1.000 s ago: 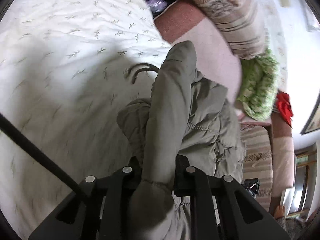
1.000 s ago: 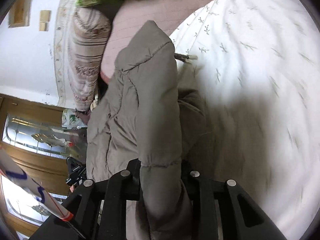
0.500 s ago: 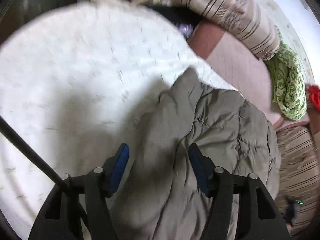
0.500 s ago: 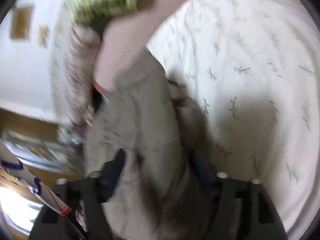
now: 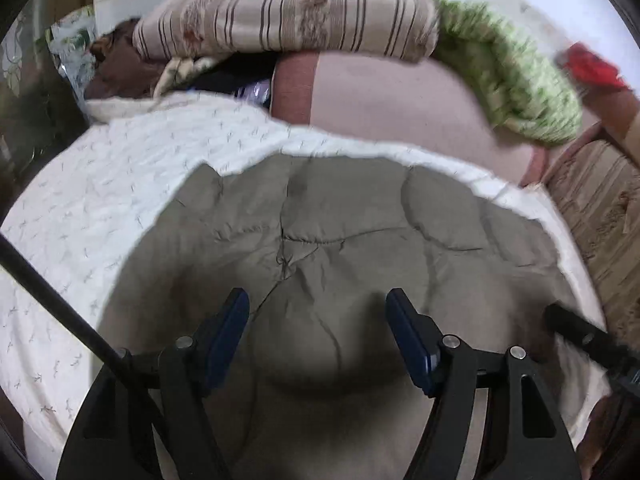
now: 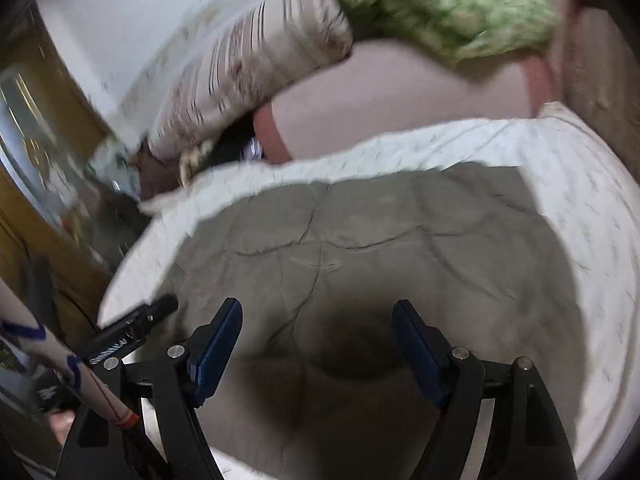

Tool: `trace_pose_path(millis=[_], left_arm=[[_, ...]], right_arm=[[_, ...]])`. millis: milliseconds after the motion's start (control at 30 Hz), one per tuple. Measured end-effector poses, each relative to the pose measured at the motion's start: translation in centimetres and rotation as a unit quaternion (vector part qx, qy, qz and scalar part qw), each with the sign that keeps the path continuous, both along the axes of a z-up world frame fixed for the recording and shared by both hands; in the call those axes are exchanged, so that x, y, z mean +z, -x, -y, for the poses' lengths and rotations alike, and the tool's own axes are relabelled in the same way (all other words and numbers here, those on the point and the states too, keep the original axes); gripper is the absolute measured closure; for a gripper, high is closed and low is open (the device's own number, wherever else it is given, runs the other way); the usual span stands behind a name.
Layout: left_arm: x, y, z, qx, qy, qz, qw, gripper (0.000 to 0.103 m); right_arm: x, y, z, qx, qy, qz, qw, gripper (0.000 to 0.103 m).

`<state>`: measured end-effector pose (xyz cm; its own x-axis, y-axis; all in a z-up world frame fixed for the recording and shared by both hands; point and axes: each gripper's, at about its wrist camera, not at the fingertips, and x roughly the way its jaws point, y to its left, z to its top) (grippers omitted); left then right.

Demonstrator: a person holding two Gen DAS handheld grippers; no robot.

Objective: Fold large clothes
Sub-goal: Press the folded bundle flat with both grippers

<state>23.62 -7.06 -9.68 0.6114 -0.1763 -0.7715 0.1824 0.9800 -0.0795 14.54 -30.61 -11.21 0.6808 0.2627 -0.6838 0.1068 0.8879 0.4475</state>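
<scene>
**Olive quilted jacket spread on the white bedspread, both grippers released above it**

Bedding fills most of both views: a white bedspread [image 5: 120, 184] printed with small sprigs covers the bed, and the olive quilted jacket [image 5: 344, 232] lies flat on it, its far hem running just short of the bedspread's far edge. Beyond that edge a pale pink sheet [image 5: 392, 96] with a darker pink band shows. Along the far side of the bed lie a striped beige pillow [image 5: 288, 12] and, beside it, a green-and-white patterned bundle [image 5: 508, 76]. Something red [image 5: 592, 68] sits past the green bundle, near the far right corner. White wall rises behind the pillow; in the right wrist view wooden panelling [image 6: 36, 216] stands off the bed's left side.

The left gripper [image 5: 318, 332] hangs over the jacket's near part, its blue pads spread and opening further, fabric below but not pinched. The right gripper [image 6: 318, 338] likewise hovers with fingers wide apart, clamping nothing. Both views are motion-blurred.
</scene>
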Motion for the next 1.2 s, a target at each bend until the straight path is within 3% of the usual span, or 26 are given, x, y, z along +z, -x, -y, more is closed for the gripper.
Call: trace_pose_path(millis=[67, 133, 367, 467, 567, 700, 867, 967, 1200], left_arm=[[-1.9, -1.1, 0.6, 0.001, -0.019, -0.027, 0.9995, 0.033], [-2.9, -1.3, 0.5, 0.017, -0.029, -0.021, 0.9992, 0.03], [-4.7, -3.1, 1.8, 0.042, -0.078, -0.02, 0.9959, 0.022], [-4.6, -2.0, 1.7, 0.041, -0.083, -0.002, 0.9957, 0.022], [-3.8, -0.8, 0.7, 0.044, -0.06, 0.007, 0.9972, 0.022], [-2.6, 3.2, -0.9, 0.047, -0.028, 0.029, 0.9981, 0.022], [-2.1, 9.9, -0.6, 0.032, -0.09, 0.081, 0.9921, 0.022], [-1.0, 13.6, -1.2, 0.037, -0.096, 0.094, 0.9902, 0.022], [3.6, 22.2, -2.4, 0.041, -0.094, 0.116, 0.9879, 0.022]], right_arm=[[-2.6, -1.5, 0.2, -0.002, -0.014, -0.016, 1.0, 0.021], [-3.9, -1.8, 0.1, 0.002, 0.014, -0.024, 1.0, 0.023], [-5.4, -3.8, -0.2, 0.014, 0.037, -0.06, 0.997, 0.023], [-5.2, -3.2, -0.5, 0.02, 0.049, -0.051, 0.997, 0.023], [-4.0, -1.6, -0.8, 0.005, 0.04, -0.013, 0.999, 0.023], [-3.2, 3.3, -1.2, -0.025, 0.023, 0.02, 0.999, 0.018], [-2.9, 8.9, -3.6, -0.027, 0.078, 0.003, 0.997, 0.018], [-1.5, 12.1, -4.2, -0.008, 0.054, -0.011, 0.998, 0.018], [4.1, 20.8, -5.0, -0.058, 0.068, 0.026, 0.996, 0.018]])
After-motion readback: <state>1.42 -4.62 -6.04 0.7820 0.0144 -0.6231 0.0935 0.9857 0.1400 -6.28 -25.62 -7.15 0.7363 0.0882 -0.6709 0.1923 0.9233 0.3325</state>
